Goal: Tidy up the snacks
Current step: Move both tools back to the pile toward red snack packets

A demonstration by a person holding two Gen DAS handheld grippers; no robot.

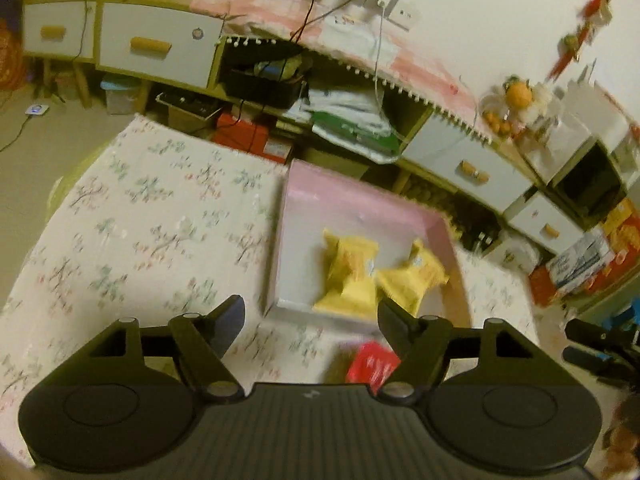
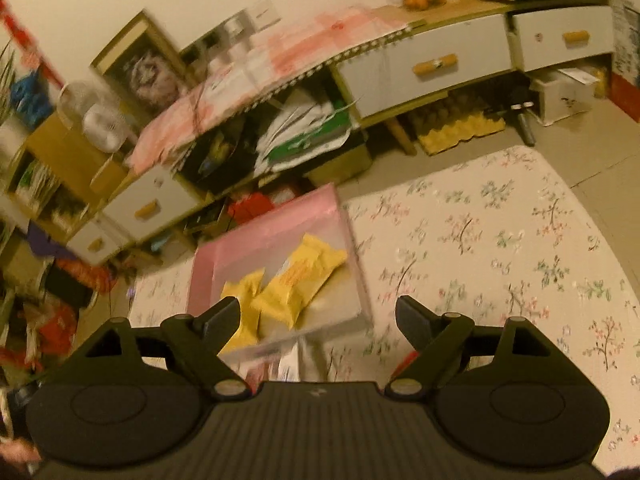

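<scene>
A shallow pink box (image 1: 340, 192) (image 2: 272, 232) lies on the floral tablecloth (image 1: 140, 220) (image 2: 500, 240). Inside it are yellow snack packets (image 1: 352, 268) (image 2: 316, 268), lying loosely against each other. My left gripper (image 1: 311, 314) hovers over the box's near edge, open, with nothing between its fingers. A red packet (image 1: 372, 364) lies on the cloth just under its right finger. My right gripper (image 2: 318, 312) stands open and empty above the box's near side. A pale packet (image 2: 288, 364) and a red one (image 2: 408, 360) show blurred below it.
A long low cabinet with white drawers (image 1: 156, 44) (image 2: 432, 64) runs behind the table, with a pink cloth over it and cluttered shelves under it. Oranges (image 1: 518, 94) sit on its top. A yellow egg tray (image 2: 460, 128) and boxes (image 1: 252, 136) stand on the floor.
</scene>
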